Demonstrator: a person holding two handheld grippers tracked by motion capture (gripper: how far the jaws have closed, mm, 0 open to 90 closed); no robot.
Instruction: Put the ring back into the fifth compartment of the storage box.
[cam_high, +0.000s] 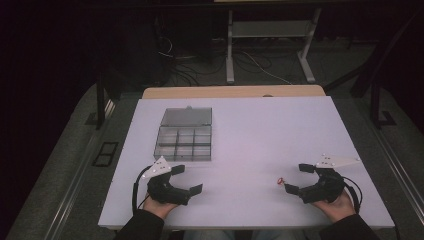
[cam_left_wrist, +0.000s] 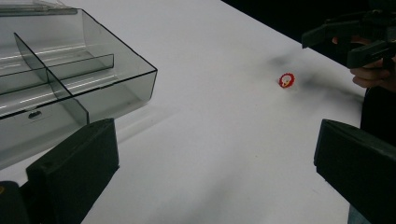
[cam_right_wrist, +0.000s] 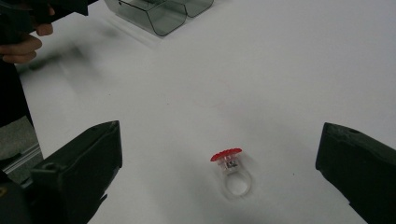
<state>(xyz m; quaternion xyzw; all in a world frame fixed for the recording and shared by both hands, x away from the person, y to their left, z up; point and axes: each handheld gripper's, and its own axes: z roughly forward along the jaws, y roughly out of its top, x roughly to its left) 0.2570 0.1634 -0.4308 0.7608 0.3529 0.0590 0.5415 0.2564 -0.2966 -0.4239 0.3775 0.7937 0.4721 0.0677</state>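
A small clear ring with a red top (cam_high: 281, 181) (cam_right_wrist: 231, 171) (cam_left_wrist: 286, 80) lies on the white table (cam_high: 250, 135) at the front right. My right gripper (cam_high: 298, 178) (cam_right_wrist: 219, 172) is open just right of the ring, which lies between its two jaws without touching them. At the front left my left gripper (cam_high: 187, 179) (cam_left_wrist: 217, 168) is open with nothing between its jaws, just in front of a smoky clear compartment box (cam_high: 184, 135) (cam_left_wrist: 51, 79) whose lid is folded back.
The box (cam_right_wrist: 159, 11) has several empty compartments. Beyond the table's far edge stand a wooden board (cam_high: 232, 91), desk legs (cam_high: 230, 50) and floor cables. The other hand and its gripper (cam_left_wrist: 359, 37) appear far off in the left gripper view.
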